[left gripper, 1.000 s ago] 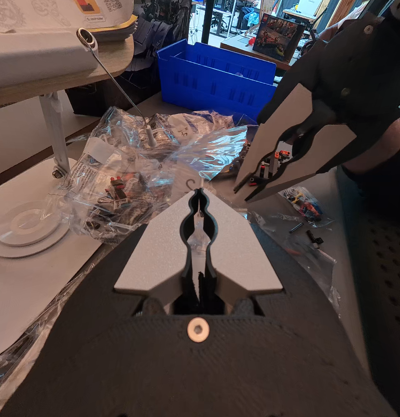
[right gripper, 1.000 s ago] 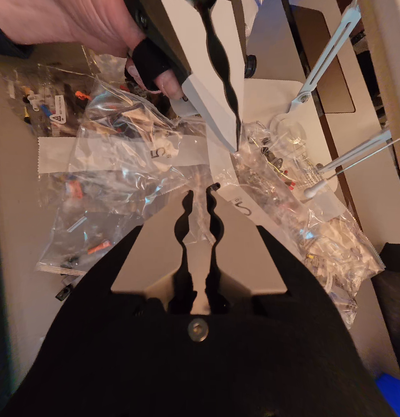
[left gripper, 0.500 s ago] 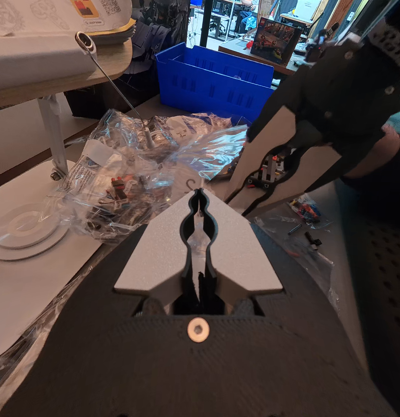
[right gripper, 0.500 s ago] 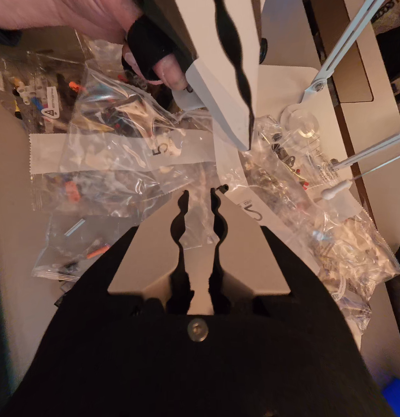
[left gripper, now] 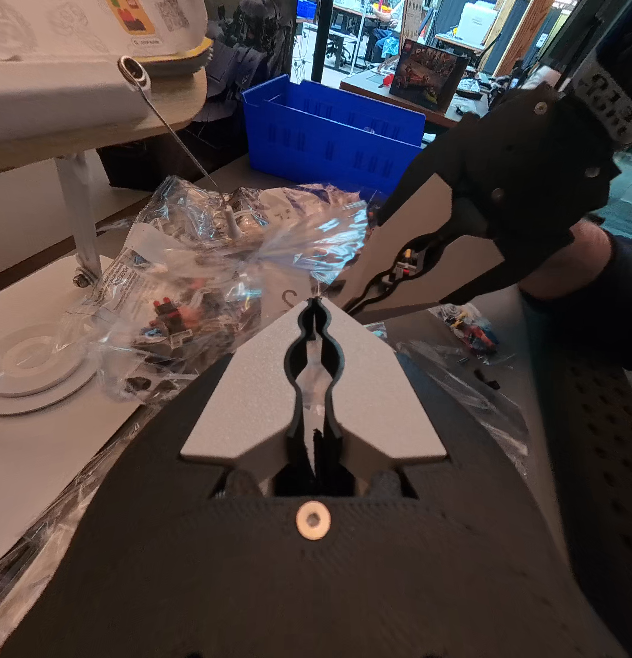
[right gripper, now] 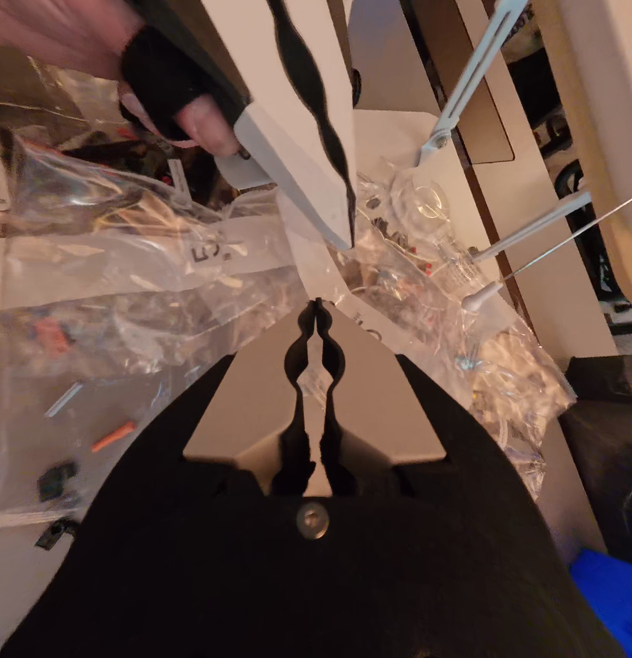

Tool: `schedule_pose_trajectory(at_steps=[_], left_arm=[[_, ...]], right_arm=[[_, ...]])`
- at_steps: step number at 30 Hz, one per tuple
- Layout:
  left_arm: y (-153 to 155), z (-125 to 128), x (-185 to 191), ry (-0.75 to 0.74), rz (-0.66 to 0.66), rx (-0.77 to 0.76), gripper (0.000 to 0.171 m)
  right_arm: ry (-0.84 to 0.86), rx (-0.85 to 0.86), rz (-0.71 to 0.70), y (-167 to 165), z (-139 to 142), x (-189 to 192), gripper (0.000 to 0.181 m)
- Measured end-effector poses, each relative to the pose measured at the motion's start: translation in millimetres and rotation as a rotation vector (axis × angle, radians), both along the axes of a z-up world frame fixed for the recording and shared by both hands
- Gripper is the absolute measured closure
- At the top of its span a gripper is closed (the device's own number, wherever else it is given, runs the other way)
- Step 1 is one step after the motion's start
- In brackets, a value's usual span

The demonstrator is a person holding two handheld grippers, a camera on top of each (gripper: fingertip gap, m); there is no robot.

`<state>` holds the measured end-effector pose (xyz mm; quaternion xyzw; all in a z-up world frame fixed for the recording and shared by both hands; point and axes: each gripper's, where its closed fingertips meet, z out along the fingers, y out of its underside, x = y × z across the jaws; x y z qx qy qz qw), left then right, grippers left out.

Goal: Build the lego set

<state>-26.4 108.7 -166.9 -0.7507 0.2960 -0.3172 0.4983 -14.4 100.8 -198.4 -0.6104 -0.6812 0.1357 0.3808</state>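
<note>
There, the left claw [left gripper: 313, 301] had its tips pinched together on the edge of a clear plastic bag [left gripper: 186, 285] of lego pieces, the film pulled into a taut fan that rose from the heap to the tips. The right claw [right gripper: 316, 302] was closed on the same film from the other side, its tips meeting just beside the bag's white strip [right gripper: 364, 320]. In the left wrist view the right claw [left gripper: 346, 309] came in low from the right and ended close to the left claw's tips. More bags of parts [right gripper: 104, 270] lay spread over the table [left gripper: 33, 445], and a few loose pieces, an orange pin [right gripper: 113, 436] among them, sat apart near its edge. A hand [right gripper: 186, 117] in a fingerless black glove gripped the left claw's handle from above, the tool pointing steeply down at the heap. A blue bin [left gripper: 328, 139] stood behind the bags.
</note>
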Motion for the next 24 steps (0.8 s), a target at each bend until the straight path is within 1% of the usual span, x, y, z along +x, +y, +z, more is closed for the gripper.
schedule_pose_trajectory(at_steps=[4,7,8,10,11,13,15,16,18,21,22,24], left_arm=[[0,3,-2,-0.019,0.006,0.001,0.171],[0,2,0,-0.015,-0.001,-0.001,0.171],[0,1,1,-0.013,-0.004,-0.003,0.171],[0,0,2,-0.008,-0.007,-0.005,0.171],[0,-1,2,-0.006,-0.007,-0.005,0.171],[0,0,1,-0.009,-0.001,-0.001,0.171],[1,3,-1,-0.016,0.008,0.004,0.171],[2,3,-3,-0.018,0.015,0.007,0.171],[3,5,-7,-0.027,0.025,0.009,0.171],[4,8,-13,-0.057,0.039,0.009,0.171],[5,9,-15,-0.064,0.043,0.009,0.171],[5,10,-18,-0.071,0.047,0.01,0.171]], right_arm=[[0.022,-0.061,0.057,-10,8,7,0.181],[-0.038,-0.102,0.096,-18,-2,12,0.181],[-0.062,-0.104,0.09,-17,-8,12,0.181],[-0.065,-0.055,0.033,-6,-12,8,0.181],[-0.061,-0.027,0.011,-1,-12,6,0.181],[-0.028,-0.021,0.017,-1,-5,5,0.181],[0.016,-0.061,0.041,-7,6,8,0.18],[0.039,-0.088,0.065,-12,12,11,0.177],[0.085,-0.148,0.13,-25,23,20,0.176],[0.061,-0.209,0.235,-44,23,41,0.175],[0.047,-0.219,0.257,-48,21,48,0.178],[0.015,-0.256,0.272,-53,16,59,0.175]])
